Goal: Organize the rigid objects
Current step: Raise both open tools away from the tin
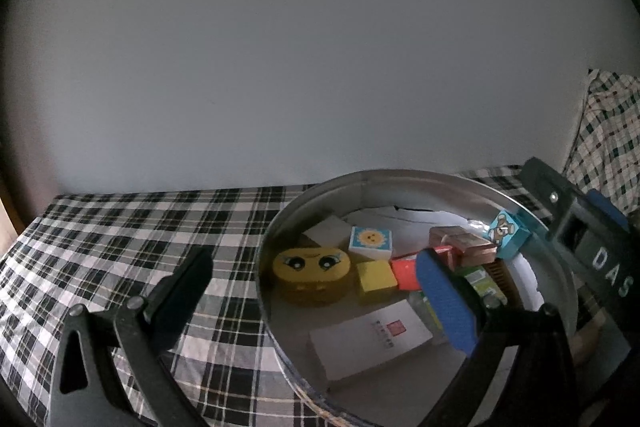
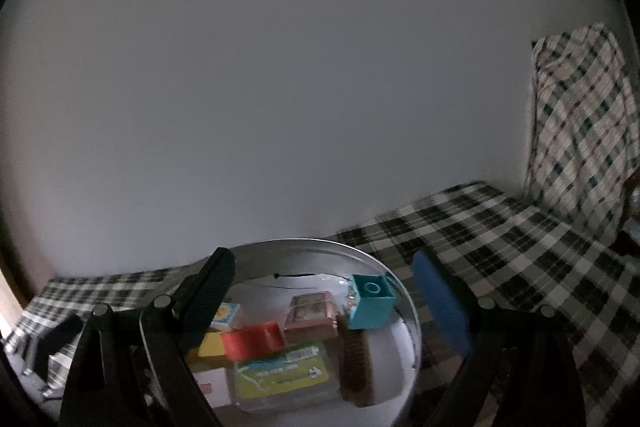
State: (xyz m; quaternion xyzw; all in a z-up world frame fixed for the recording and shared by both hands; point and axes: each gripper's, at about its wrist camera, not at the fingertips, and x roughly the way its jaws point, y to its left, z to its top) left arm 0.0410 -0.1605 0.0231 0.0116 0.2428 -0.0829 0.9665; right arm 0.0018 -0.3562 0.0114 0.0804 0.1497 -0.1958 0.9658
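My left gripper (image 1: 316,291) hangs open over the metal tin's (image 1: 280,223) near rim, its blue-padded finger above the yellow face toy (image 1: 310,267) and blocks.

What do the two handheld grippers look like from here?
Both the left gripper and right gripper have dark linkage arms with round silver pivot bolts. On each, one finger carries a black ribbed pad, the other a blue one. White letters "DAS" mark the right gripper's body.

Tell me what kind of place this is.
Probably a home, perhaps a bedroom: a checked cloth covers the surface against a plain wall, and a round metal tin holds toy blocks and small boxes.
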